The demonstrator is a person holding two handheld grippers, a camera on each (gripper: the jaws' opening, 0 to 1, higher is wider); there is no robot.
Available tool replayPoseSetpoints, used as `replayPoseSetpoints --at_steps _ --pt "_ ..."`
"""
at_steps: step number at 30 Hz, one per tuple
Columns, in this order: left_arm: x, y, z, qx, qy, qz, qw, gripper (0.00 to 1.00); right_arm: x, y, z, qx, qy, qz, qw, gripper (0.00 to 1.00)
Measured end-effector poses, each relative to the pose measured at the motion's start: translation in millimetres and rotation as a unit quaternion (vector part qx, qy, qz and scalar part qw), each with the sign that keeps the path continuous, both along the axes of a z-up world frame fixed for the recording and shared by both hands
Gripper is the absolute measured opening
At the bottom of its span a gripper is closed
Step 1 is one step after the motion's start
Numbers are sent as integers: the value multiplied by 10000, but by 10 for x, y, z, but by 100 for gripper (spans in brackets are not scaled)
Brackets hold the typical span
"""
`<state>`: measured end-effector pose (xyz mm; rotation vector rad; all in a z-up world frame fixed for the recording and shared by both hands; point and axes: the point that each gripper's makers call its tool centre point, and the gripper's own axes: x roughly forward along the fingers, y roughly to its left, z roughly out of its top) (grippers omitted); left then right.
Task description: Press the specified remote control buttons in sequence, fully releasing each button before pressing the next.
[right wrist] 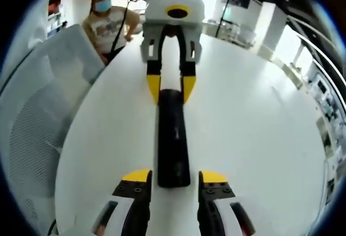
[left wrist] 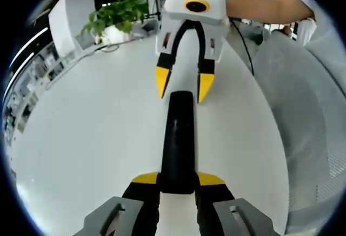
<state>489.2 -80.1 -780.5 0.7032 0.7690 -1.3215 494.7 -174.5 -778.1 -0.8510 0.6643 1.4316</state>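
Observation:
A long black remote control (left wrist: pixel 178 138) (right wrist: pixel 173 138) lies lengthwise on the white table (left wrist: pixel 92 128) (right wrist: pixel 254 117), between two grippers that face each other. My left gripper (left wrist: pixel 178 179) is shut on one end of it, its yellow tips pressed against both sides. In the right gripper view, the left gripper (right wrist: pixel 171 87) sits at the remote's far end. My right gripper (right wrist: pixel 174 177) stands open astride the other end, with a thin gap on each side. The left gripper view has the right gripper (left wrist: pixel 184 84) at the far end. I cannot make out the buttons.
A grey mesh chair (left wrist: pixel 308 111) (right wrist: pixel 38 117) stands along one side of the table. A potted green plant (left wrist: pixel 113 17) sits at the table's far edge. A person (right wrist: pixel 108 22) sits beyond the chair. An arm (left wrist: pixel 270 6) reaches to the right gripper.

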Motion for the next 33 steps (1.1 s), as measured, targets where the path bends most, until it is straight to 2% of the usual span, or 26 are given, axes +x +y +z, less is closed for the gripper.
replayPoseSetpoints --at_steps 14,33 --pt "0 1 7 -23 3 9 10000 24 15 37 -23 -46 -3 95 9999 25" --pt "5 6 10 -78 11 34 10000 24 -4 47 -37 -42 189 54 9998 21"
